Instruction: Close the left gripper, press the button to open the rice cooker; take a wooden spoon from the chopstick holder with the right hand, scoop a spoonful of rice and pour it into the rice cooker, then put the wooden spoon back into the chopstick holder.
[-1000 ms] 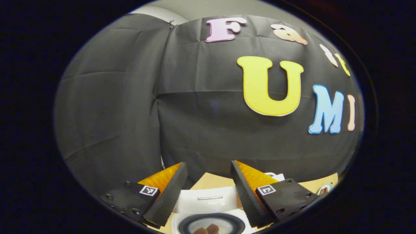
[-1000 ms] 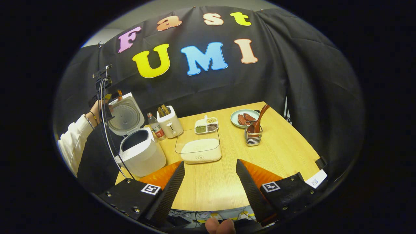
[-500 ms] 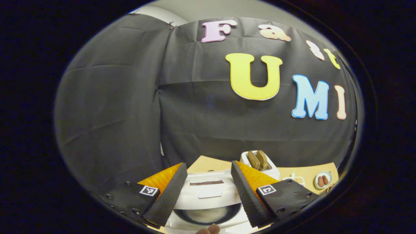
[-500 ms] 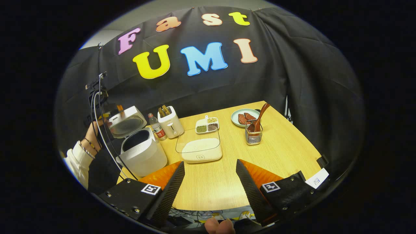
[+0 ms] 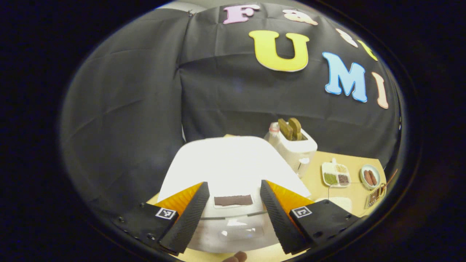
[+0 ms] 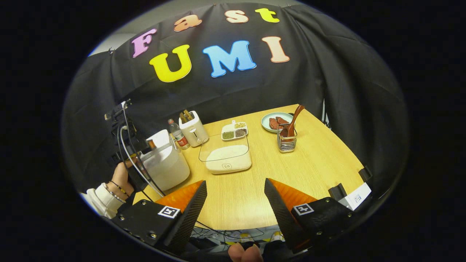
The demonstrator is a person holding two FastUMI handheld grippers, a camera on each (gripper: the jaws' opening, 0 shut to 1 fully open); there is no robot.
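At the left edge of the table (image 6: 313, 171) stands one white rice cooker (image 6: 165, 163), its lid down in both views. The left gripper (image 5: 233, 213) hovers over the front of that lid (image 5: 225, 163) with its tongs spread apart, empty, the dark panel (image 5: 233, 200) on the cooker's front showing between them. The right gripper (image 6: 235, 213) hangs above the near edge with its tongs likewise apart and holding nothing.

One wooden spoon (image 6: 293, 120) leans in the single wire chopstick holder (image 6: 287, 142) near the far right corner, beside one plate (image 6: 272, 122) of reddish food. One clear-walled container of rice (image 6: 227, 160) sits mid-table, with one divided dish (image 6: 235, 130) of grains behind it. One toaster (image 6: 193, 127) holding two slices and one bottle (image 6: 177, 134) stand toward the far left corner.

The risk, as I judge it: the tongs are meant to be brought together before pressing, and spread as they are they could straddle the button or slip off it, leaving the lid latched. A hard or off-centre push might shove the cooker toward the bottle and toaster. Later, a careless reach for the spoon could tip the light wire holder or knock the plate.
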